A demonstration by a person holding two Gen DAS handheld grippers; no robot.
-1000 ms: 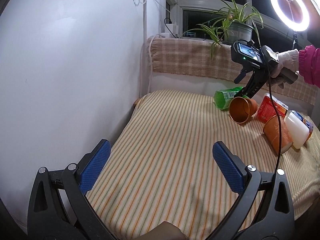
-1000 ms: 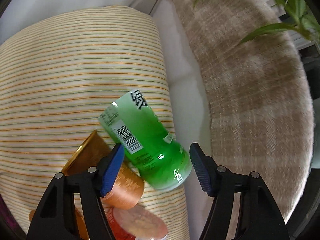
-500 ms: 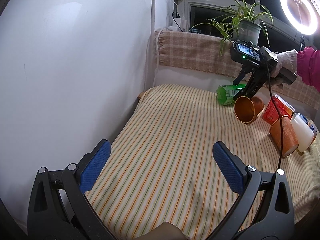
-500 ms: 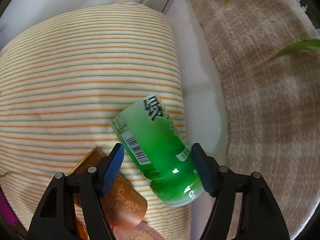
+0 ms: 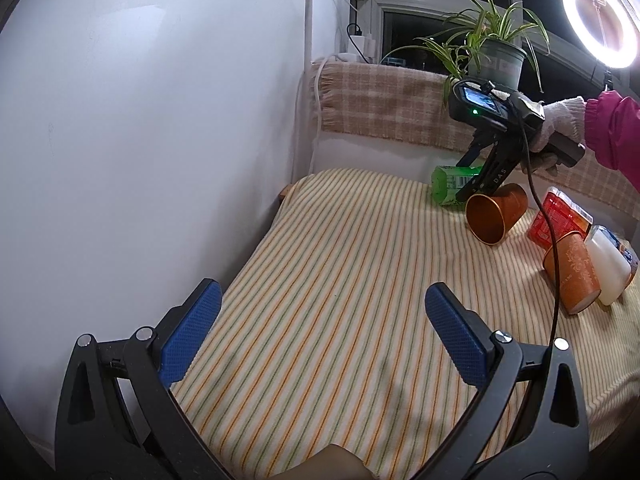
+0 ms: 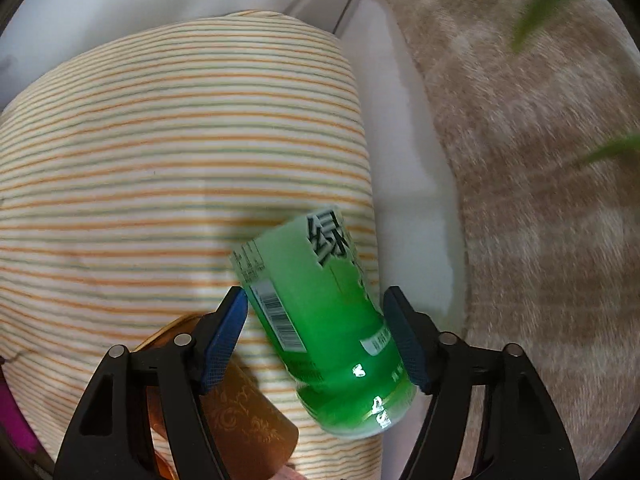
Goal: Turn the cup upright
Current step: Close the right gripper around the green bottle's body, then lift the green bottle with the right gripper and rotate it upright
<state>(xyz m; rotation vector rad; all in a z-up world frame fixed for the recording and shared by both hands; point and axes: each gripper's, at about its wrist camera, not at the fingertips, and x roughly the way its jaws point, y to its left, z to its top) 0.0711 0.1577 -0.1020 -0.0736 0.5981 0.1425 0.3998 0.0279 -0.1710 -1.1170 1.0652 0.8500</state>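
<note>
Green cup: lying on its side on the striped cloth, near the far edge of the table, close to the white wall strip; also seen in the left wrist view, partly hidden behind the right gripper.
Look of green cup: glossy, pale green at one end and deep green at the other, with a barcode, small print and large dark characters on the side; which end is the mouth, cannot tell.
Right gripper: jaws spread, one blue pad on each side of the green cup, left pad just beside the barcode, right pad at or very near the cup wall; real contact not clear.
Left gripper: jaws spread wide, holding nothing, low over the near part of the striped cloth, well apart from all the cups.
Copper cup: on its side just beside the green cup, open mouth turned toward the left wrist camera.
Orange patterned cup: on its side further right, next to a white bottle and a red packet.
Behind the table: checked cloth, potted plant, ring light.
</note>
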